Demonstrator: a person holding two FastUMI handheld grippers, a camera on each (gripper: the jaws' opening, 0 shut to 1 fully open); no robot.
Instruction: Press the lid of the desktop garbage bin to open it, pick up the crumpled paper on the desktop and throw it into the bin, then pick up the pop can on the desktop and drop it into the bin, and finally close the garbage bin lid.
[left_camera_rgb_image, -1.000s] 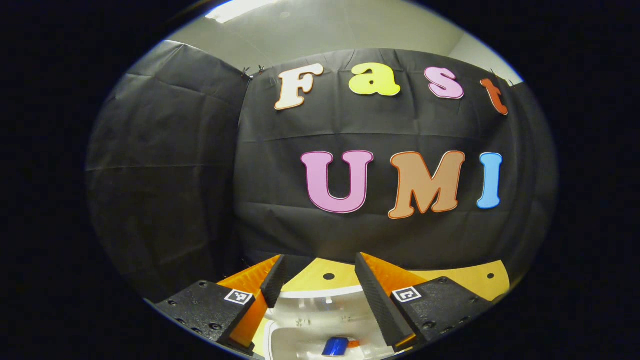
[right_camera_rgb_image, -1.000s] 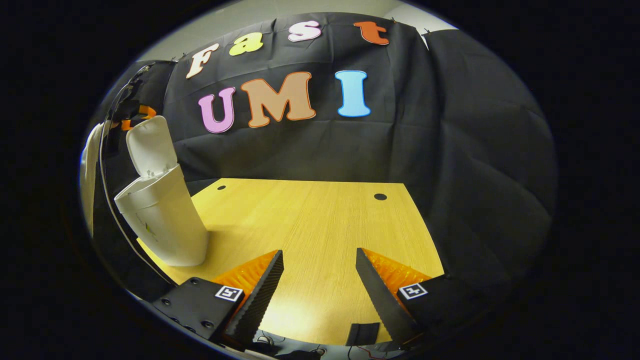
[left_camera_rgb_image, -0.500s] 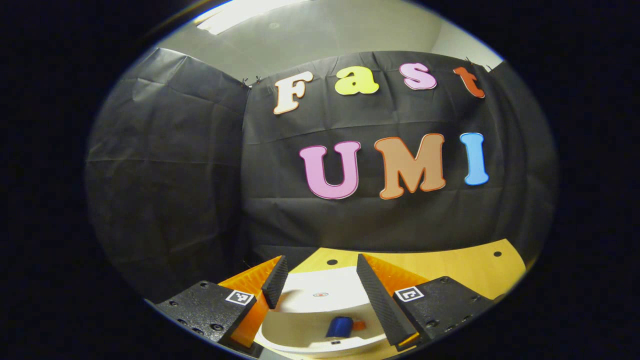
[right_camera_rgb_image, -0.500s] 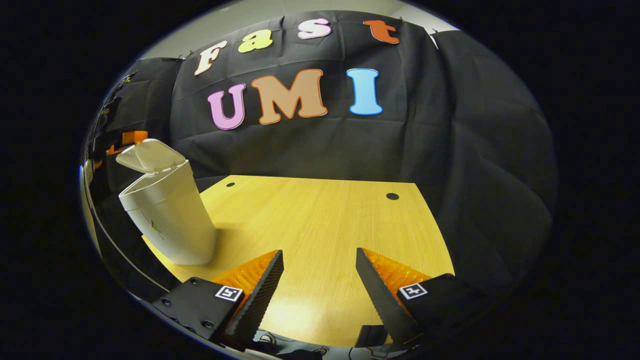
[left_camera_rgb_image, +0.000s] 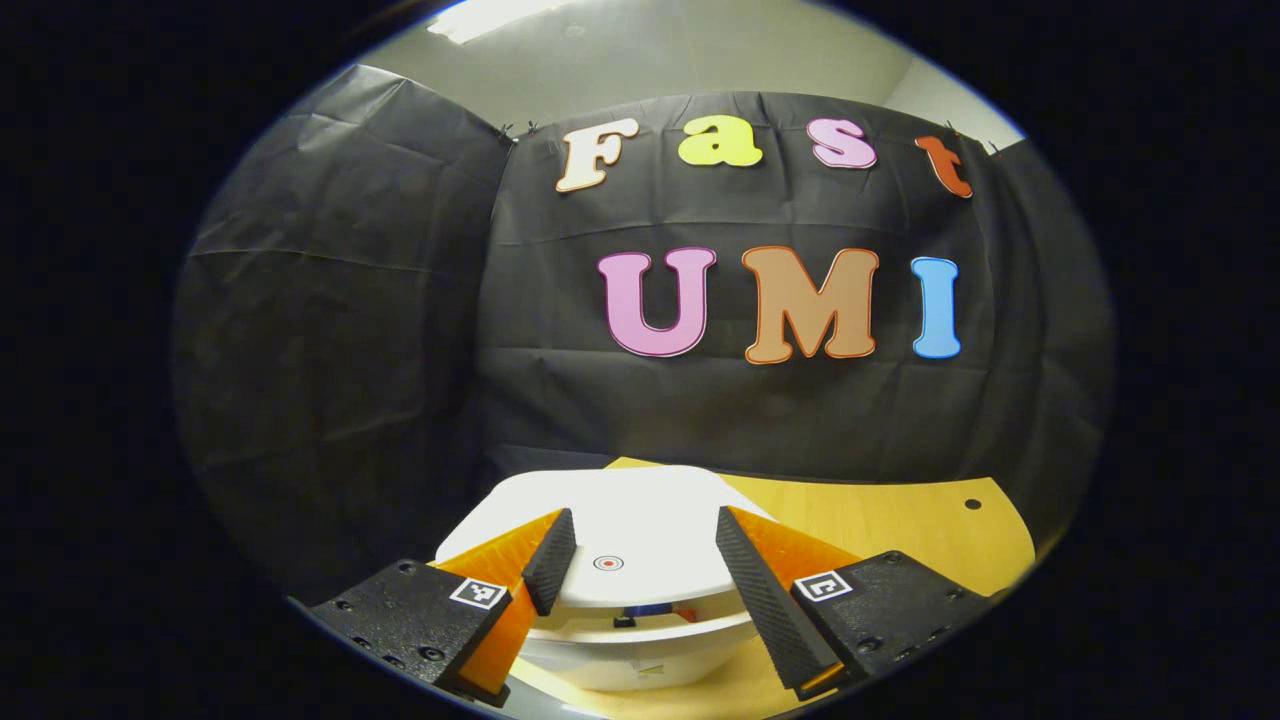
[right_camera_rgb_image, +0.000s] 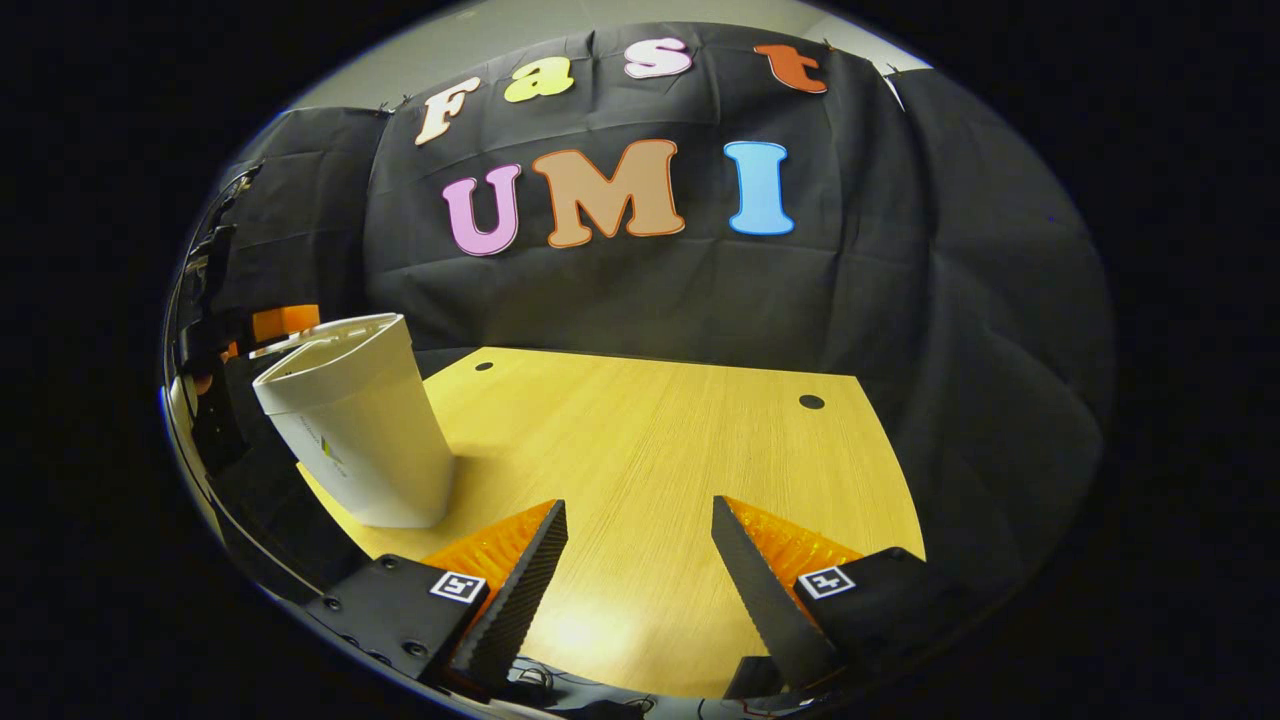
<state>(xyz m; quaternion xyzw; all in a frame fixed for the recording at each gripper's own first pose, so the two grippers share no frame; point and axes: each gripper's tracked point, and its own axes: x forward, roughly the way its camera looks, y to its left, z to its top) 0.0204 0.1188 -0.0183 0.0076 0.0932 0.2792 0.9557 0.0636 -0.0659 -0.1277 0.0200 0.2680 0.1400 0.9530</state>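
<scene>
Swung down since half second ago: lid (left_camera_rgb_image: 620, 535), nearly shut on bin (right_camera_rgb_image: 355, 435). Left gripper (left_camera_rgb_image: 635, 565) spread, empty, above lid. Right gripper (right_camera_rgb_image: 635, 560) spread, empty. Closing step; next, press lid flush.

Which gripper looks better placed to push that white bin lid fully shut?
Left gripper: it is right above the white plastic bin lid, which looks not quite shut. The right gripper is over bare wooden tabletop.
</scene>
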